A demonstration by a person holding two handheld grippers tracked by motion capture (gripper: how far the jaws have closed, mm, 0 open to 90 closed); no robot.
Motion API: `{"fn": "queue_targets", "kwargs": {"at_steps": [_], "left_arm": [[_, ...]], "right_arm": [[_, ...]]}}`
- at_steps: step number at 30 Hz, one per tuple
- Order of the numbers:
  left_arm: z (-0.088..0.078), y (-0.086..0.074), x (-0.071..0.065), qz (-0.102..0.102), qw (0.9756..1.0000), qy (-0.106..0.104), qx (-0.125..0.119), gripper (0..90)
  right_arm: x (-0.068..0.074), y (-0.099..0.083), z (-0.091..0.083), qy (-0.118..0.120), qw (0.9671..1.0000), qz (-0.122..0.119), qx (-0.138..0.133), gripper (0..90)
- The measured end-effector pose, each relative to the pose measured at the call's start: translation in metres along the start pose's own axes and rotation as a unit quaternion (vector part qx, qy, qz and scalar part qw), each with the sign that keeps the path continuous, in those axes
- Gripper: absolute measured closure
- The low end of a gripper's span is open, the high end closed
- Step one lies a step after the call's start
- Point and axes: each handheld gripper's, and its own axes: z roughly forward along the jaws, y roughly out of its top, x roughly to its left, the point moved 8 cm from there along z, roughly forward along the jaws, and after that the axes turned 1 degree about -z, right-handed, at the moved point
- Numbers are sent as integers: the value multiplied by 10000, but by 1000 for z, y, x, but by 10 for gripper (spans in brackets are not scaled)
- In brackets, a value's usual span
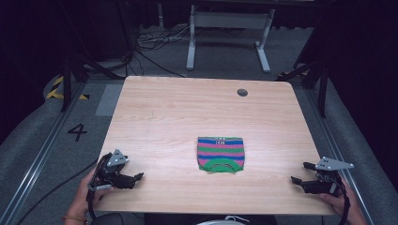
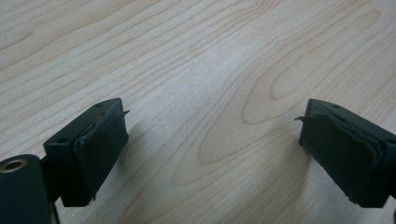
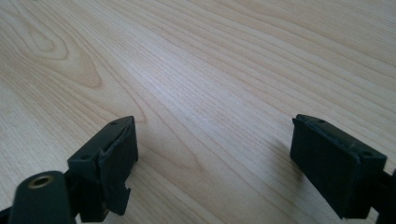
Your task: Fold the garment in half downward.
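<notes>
At the lower left of the high view, the left gripper [image 1: 134, 178] is resting at the near edge of the table [image 1: 155, 112], its jaws standing wide apart with nothing between them; the left gripper view is showing only bare wood grain between the two black pads [image 2: 100, 149]. At the lower right, the right gripper [image 1: 300, 174] is sitting low over the table's near corner, its jaws likewise spread and empty, both pointing inward toward the middle. Between them and a little farther up the frame, just right of centre, the striped knitted cloth [image 1: 220, 153] is lying flat in a neat squarish shape, green-edged with pink and blue bands, well apart from both grippers. Judging by that tidy shape and the idle, open grippers, the cloth is either already folded or not yet touched; the pictures do not settle which. Farther up, a small round hole [image 1: 242, 92] is sitting near the table's far edge.
</notes>
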Motion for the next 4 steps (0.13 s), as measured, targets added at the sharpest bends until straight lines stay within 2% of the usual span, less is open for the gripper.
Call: {"fn": "queue_targets", "kwargs": {"at_steps": [4], "left_arm": [[3,1,0,-62,9999,31,75,0]], "right_arm": [[0,0,0,-2,10000,3,3,152]]}}
